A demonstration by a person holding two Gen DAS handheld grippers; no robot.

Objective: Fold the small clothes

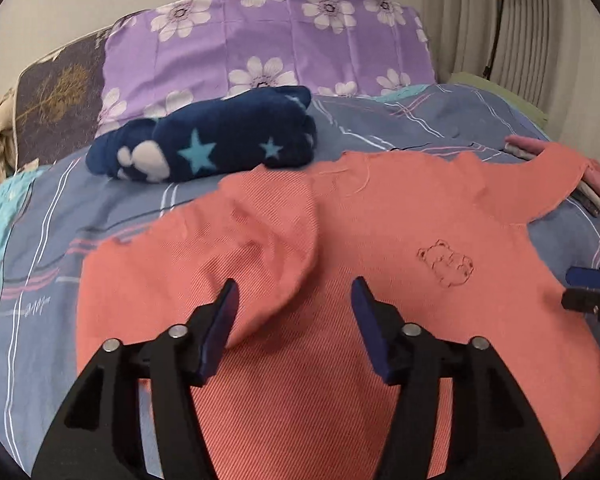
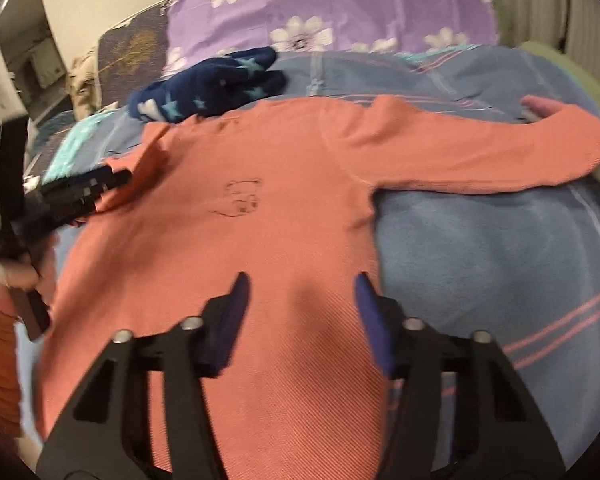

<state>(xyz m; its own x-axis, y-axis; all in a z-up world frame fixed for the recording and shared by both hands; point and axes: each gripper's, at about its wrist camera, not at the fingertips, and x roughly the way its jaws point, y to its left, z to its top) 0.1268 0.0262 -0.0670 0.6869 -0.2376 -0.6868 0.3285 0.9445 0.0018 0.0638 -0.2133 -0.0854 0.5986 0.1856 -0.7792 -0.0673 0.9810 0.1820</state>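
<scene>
Overhead — both grippers (image 1: 294,292) (image 2: 302,286) tilted down

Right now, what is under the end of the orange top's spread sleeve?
The orange top has its sleeve lying over a small stack of folded clothes, pink on top, on the blue bedcover. The sleeve covers most of the stack, so its contents cannot be told.

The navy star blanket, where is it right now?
In both wrist views the navy star blanket lies bundled on the bedspread, just beyond the coral shirt and before the purple floral pillow.
</scene>
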